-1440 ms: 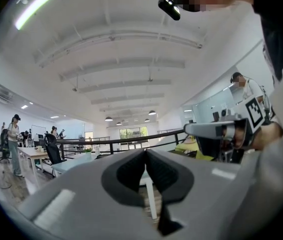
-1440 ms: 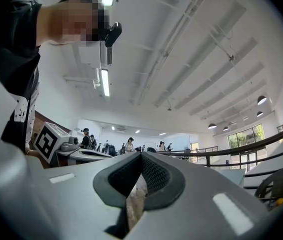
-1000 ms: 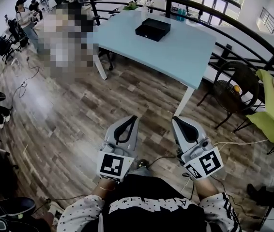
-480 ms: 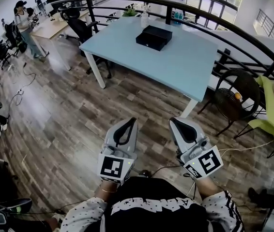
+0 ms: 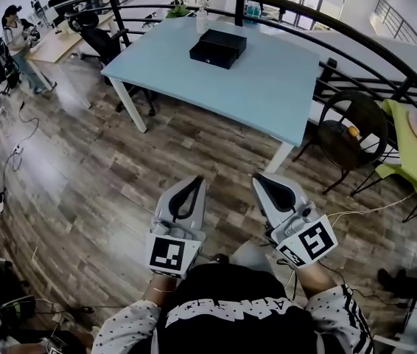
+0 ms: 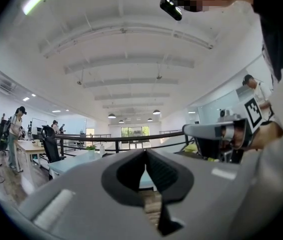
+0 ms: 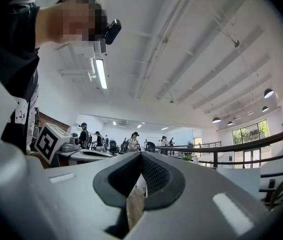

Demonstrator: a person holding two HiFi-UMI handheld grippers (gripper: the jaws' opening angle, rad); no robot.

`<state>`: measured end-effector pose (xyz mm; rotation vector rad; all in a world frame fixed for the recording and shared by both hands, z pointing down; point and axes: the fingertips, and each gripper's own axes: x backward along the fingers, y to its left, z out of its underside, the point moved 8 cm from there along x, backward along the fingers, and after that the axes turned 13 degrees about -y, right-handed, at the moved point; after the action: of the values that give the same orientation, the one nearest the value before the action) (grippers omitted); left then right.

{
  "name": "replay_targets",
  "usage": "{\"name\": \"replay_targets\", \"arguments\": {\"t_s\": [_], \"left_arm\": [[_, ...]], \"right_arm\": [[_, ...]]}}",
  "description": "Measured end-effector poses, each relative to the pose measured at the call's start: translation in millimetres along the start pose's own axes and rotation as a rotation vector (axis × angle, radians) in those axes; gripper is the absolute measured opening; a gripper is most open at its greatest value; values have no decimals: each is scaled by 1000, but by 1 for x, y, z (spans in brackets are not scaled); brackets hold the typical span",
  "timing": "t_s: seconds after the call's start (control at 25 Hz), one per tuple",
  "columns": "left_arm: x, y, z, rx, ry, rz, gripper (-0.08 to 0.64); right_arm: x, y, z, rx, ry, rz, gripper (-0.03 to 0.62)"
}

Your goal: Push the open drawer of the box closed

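Note:
A black box (image 5: 218, 48) lies on a light blue table (image 5: 267, 87) far ahead in the head view; I cannot make out its drawer from here. Both grippers are held close to the person's body, well short of the table. My left gripper (image 5: 194, 181) is shut with nothing in it, its tips meeting in the left gripper view (image 6: 145, 152). My right gripper (image 5: 258, 179) is shut and empty too, jaws touching in the right gripper view (image 7: 141, 155). The table edge (image 6: 69, 165) shows low in the left gripper view.
Wooden floor (image 5: 83, 190) lies between me and the table. A black curved railing (image 5: 356, 39) runs behind the table. A dark round chair (image 5: 348, 135) and a green table (image 5: 415, 153) stand at the right. An office chair (image 5: 94, 32) and a person (image 5: 15, 39) are at the far left.
The view has moved closer to the table and turned a little right. Both grippers stay shut in the same pose near the body.

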<state>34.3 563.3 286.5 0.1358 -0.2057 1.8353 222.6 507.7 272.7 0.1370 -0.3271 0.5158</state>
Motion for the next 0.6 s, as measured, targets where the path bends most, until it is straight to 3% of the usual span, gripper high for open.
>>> {"name": "replay_targets", "arguments": {"t_s": [0.2, 0.6], "left_arm": [[-4, 5, 9, -12, 13, -17, 0], [-31, 50, 17, -65, 25, -127, 0]], "right_arm": [[-7, -9, 11, -12, 4, -22, 0], [-74, -42, 39, -65, -32, -132, 0]]}}
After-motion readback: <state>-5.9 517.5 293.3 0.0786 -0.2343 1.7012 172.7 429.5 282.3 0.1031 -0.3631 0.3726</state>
